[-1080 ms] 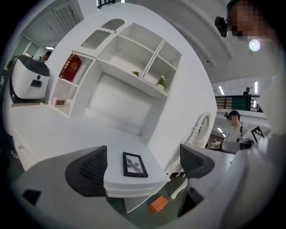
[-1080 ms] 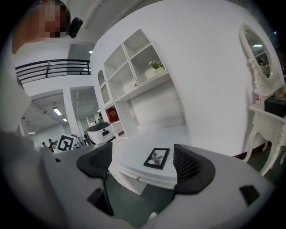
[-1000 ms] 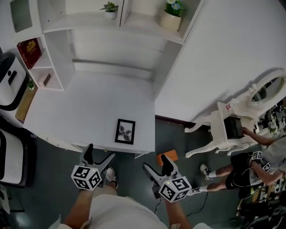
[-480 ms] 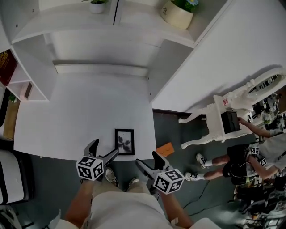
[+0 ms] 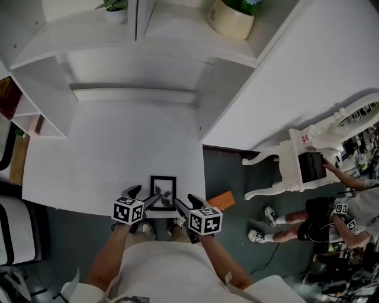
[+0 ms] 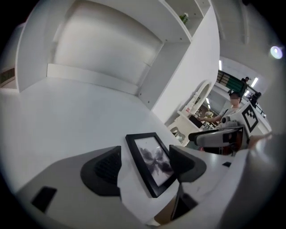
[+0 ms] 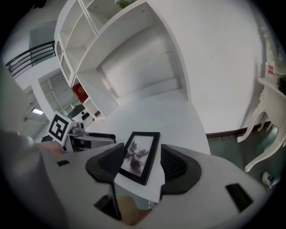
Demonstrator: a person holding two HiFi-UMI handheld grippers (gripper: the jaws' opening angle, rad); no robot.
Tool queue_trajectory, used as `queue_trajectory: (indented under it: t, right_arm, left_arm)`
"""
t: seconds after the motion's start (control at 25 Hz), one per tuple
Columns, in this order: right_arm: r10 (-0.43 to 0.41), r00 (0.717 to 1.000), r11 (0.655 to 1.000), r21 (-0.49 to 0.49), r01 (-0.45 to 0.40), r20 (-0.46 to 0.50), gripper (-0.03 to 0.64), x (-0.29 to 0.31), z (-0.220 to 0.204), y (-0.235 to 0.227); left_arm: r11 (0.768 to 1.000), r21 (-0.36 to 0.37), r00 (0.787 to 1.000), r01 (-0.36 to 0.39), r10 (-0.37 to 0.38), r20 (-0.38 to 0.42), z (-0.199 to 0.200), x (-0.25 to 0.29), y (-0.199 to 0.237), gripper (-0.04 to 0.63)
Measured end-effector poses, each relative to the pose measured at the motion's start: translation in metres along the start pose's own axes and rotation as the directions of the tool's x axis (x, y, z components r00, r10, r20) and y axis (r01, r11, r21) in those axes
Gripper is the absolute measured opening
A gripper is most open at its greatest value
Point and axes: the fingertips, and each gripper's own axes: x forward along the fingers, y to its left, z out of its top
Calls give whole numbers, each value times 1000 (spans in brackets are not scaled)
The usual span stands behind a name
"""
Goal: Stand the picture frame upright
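A black picture frame [image 5: 163, 193] with a dark leaf print lies flat on the white desk [image 5: 118, 148], close to its front edge. My left gripper [image 5: 144, 197] reaches it from the front left and my right gripper [image 5: 186, 202] from the front right. In the left gripper view the frame [image 6: 152, 163] lies between the closing jaws of the left gripper [image 6: 145, 169], near corner towards me, with a gap at the left pad. In the right gripper view the frame's [image 7: 139, 156] near end sits between the closing jaws of the right gripper [image 7: 140, 166]; neither pad presses on it.
The desk's front edge runs just under both grippers. White shelving with a potted plant [image 5: 231, 18] rises behind the desk, and a side wall bounds it on the right. A white ornate chair [image 5: 302, 160], an orange object [image 5: 220, 201] on the floor and a person [image 5: 331, 216] are at the right.
Both grippers have moved forward from below the desk edge and drawn together at the frame's near end. Their jaws stand narrower than before. The frame has not moved.
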Motion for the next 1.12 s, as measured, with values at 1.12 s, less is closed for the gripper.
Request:
queue_trajectory:
  t: [1.12]
  right_arm:
    - [87, 935, 995, -22, -100, -345, 126, 80, -33, -9]
  left_arm:
    - [969, -177, 982, -170, 151, -117, -19, 39, 25, 126]
